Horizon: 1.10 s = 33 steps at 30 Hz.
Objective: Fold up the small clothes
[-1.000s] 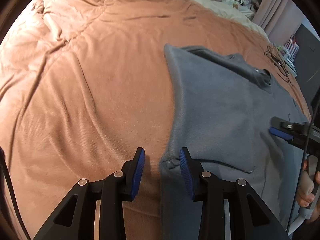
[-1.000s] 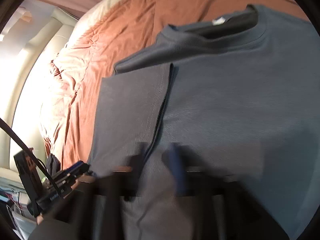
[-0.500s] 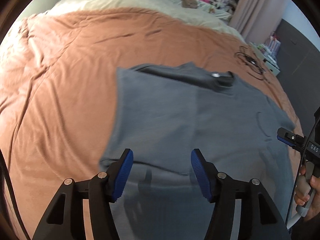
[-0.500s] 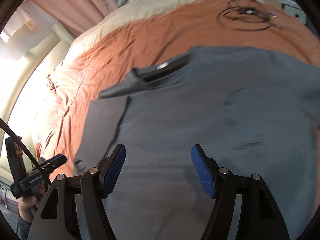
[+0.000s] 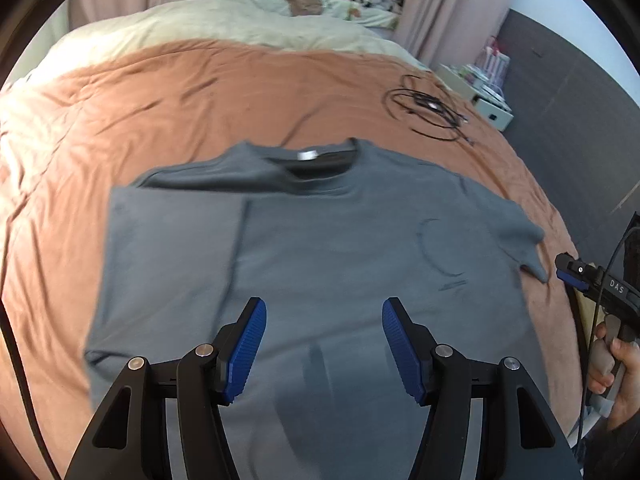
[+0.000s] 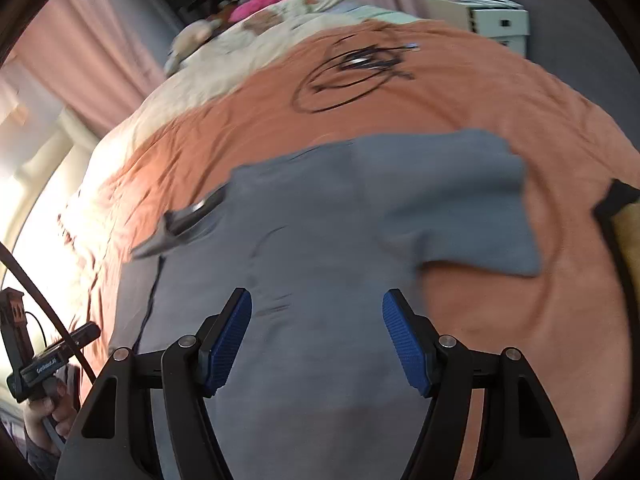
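Note:
A grey T-shirt point(image 5: 320, 248) lies flat on the orange bedspread point(image 5: 180, 92), collar away from me. Its left side is folded inward over the body point(image 5: 172, 240); its right sleeve point(image 6: 460, 208) lies spread out on the bedspread. My left gripper point(image 5: 323, 344) is open and empty, above the shirt's lower middle. My right gripper point(image 6: 316, 340) is open and empty, above the shirt's right side, just below the spread sleeve. The right gripper also shows at the right edge of the left wrist view point(image 5: 576, 276), beside the sleeve tip.
A coil of black cable point(image 5: 428, 108) lies on the bedspread beyond the shirt's right shoulder. Cream bedding with toys and clothes point(image 5: 280, 8) lies at the far end. A white bedside cabinet point(image 6: 496, 20) stands at the right of the bed. A dark object point(image 6: 620, 216) sits at the right edge.
Both grippers have opened wide and pulled back from the shirt. The left gripper has moved right, from the folded left edge to the shirt's middle; the right has swung toward the right sleeve.

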{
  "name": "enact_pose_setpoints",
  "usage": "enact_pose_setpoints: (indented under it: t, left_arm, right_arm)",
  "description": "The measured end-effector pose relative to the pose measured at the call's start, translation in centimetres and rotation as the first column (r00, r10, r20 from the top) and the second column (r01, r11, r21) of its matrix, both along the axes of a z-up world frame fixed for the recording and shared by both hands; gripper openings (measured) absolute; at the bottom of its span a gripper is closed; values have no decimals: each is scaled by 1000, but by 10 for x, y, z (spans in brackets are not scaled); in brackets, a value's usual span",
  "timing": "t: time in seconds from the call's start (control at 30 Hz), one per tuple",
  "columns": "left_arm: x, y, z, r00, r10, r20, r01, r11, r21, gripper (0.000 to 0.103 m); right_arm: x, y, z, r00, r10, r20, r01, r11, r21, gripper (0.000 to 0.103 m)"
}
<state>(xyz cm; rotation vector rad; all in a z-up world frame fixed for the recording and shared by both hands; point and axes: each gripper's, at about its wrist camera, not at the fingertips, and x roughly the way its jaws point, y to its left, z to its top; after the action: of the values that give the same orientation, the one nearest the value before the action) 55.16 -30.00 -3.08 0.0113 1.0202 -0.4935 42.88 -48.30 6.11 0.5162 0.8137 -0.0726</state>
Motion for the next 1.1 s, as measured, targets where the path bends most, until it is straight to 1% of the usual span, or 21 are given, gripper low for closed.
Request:
enact_pose_setpoints:
  t: [0.17, 0.33, 0.4, 0.43, 0.5, 0.7, 0.8, 0.87, 1.0, 1.07, 1.1]
  left_arm:
    - [3, -50, 2, 999, -47, 0, 47, 999, -11, 62]
    - [9, -99, -2, 995, -99, -2, 99, 995, -2, 62]
    - [11, -116, -5, 993, -117, -4, 117, 993, -3, 62]
    - [12, -124, -7, 992, -123, -6, 123, 992, -4, 61]
    - [15, -139, -12, 990, -137, -11, 137, 991, -3, 60]
    - [26, -183, -29, 984, -174, -28, 174, 985, 1, 45]
    - [31, -204, -40, 980, -195, -40, 196, 981, 7, 42]
    - [35, -213, -46, 978, -203, -47, 203, 979, 9, 36]
    - [41, -236, -60, 972, -224, -64, 225, 974, 4, 30]
    - [42, -247, -66, 968, -239, -70, 240, 971, 3, 29]
    - [42, -252, -68, 967, -246, -72, 247, 969, 4, 28]
  right_arm:
    - [-19, -44, 5, 997, -74, 3, 74, 997, 3, 67]
    - [-33, -85, 3, 991, -134, 9, 134, 991, 29, 67]
    - [-28, -98, 0, 989, -146, 10, 145, 988, 51, 66]
    - [-28, -107, -4, 989, -150, 15, 148, 986, 77, 66]
    - [-20, -117, -10, 988, -151, 19, 148, 983, 107, 61]
    - [2, -144, -36, 990, -142, 7, 138, 975, 174, 53]
    - [16, -156, -50, 991, -137, 10, 132, 970, 206, 53]
    - [27, -163, -58, 991, -131, 2, 127, 968, 217, 53]
    - [42, -173, -70, 993, -120, -14, 120, 967, 226, 53]
    - [49, -177, -75, 994, -111, -15, 111, 962, 251, 52]
    - [51, -178, -77, 994, -107, -13, 106, 960, 258, 48]
